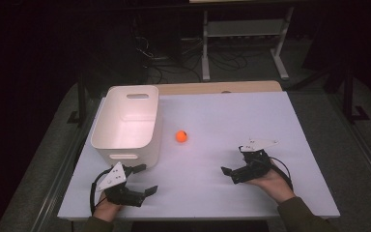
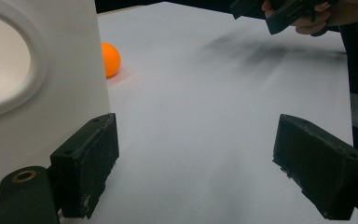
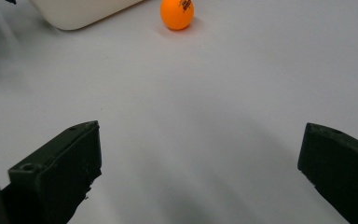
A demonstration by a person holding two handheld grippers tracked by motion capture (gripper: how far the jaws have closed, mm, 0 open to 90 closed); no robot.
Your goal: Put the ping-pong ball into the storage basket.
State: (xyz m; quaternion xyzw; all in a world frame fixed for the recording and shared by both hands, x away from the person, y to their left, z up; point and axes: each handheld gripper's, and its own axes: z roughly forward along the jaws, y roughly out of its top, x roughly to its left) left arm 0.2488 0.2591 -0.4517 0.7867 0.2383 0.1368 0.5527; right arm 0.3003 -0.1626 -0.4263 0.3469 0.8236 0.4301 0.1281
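An orange ball (image 1: 181,136) lies on the white table (image 1: 232,116), just right of a white bin (image 1: 100,126) with handle cut-outs. My left gripper (image 1: 147,179) stands open at the front left, close to the bin's near wall, with nothing between its fingers. My right gripper (image 1: 234,160) stands open at the front right, pointing left toward the ball. In the left gripper view the bin wall (image 2: 60,84) is beside the left gripper (image 2: 196,154), with the ball (image 2: 111,59) beyond and the right gripper (image 2: 261,14) far off. The right gripper (image 3: 200,158) faces the ball (image 3: 177,13) and the bin (image 3: 79,11).
The tabletop's wooden far edge (image 1: 217,88) lies behind the bin. Beyond the table stands a white metal frame (image 1: 244,29) with cables on the floor. Dark floor drops away on both sides of the table.
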